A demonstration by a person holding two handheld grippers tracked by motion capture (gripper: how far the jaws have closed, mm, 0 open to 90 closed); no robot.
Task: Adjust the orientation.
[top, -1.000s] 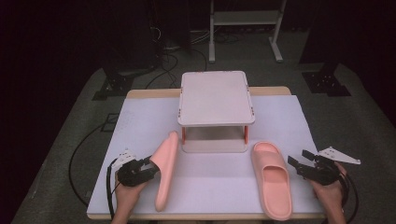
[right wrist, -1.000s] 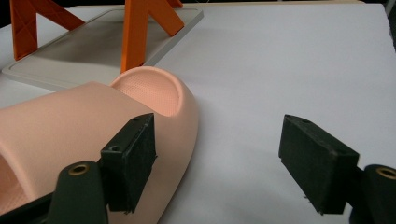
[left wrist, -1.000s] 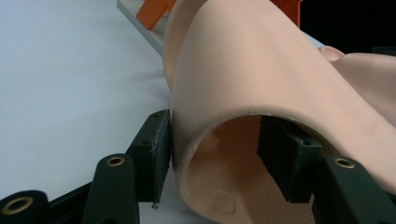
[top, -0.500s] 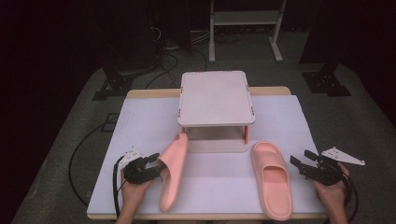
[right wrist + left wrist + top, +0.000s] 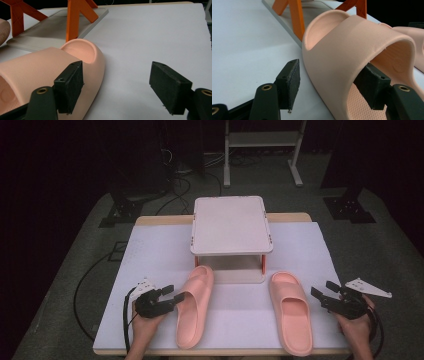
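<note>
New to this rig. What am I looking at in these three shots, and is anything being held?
No robot arm here: a person holds a two-jaw hand gripper in each hand. The high view looks down on a white table. The other two shots come from cameras riding on each gripper, looking along its black jaws.

On the table stand a small shelf rack with orange legs and two pink slippers.

The left gripper has one jaw inside the left slipper and one outside its wall. Its jaws have just been opening; the outer pad stands clear, so nothing is gripped. The right gripper is open beside the right slipper, holding nothing.
</note>
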